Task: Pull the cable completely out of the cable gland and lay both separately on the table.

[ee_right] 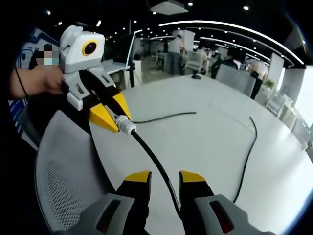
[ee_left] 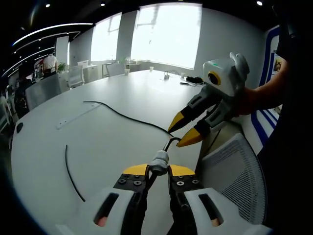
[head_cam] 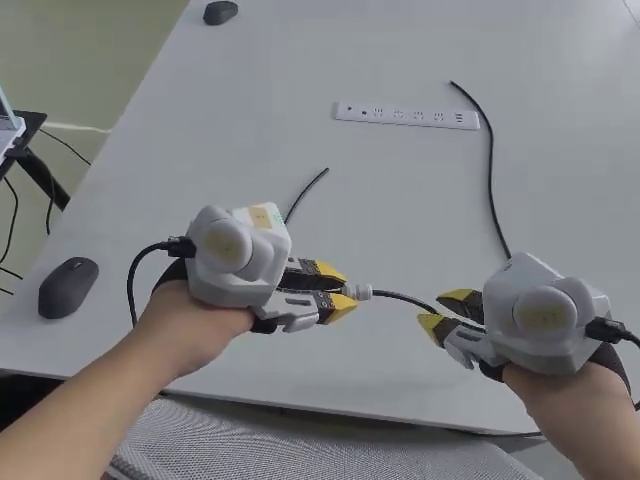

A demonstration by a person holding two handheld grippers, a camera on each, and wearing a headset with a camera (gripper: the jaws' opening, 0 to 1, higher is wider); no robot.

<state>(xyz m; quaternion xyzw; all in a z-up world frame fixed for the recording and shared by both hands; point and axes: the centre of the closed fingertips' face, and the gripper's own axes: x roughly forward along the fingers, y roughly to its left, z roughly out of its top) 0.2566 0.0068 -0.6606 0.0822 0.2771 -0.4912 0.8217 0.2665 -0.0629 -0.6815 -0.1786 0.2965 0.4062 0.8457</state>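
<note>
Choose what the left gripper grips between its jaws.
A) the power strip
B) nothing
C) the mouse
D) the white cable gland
D: the left gripper shuts its jaws on the white cable gland, and the black cable runs out of it toward the right gripper.

The cable gland (head_cam: pixel 357 292) sits in the left hand-held gripper (head_cam: pixel 342 288), cable (head_cam: pixel 400 297) running right to the right hand-held gripper (head_cam: pixel 437 308).

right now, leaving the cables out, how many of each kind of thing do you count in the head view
hand-held grippers: 2
computer mice: 2
power strip: 1
cable gland: 1
total: 6
</note>
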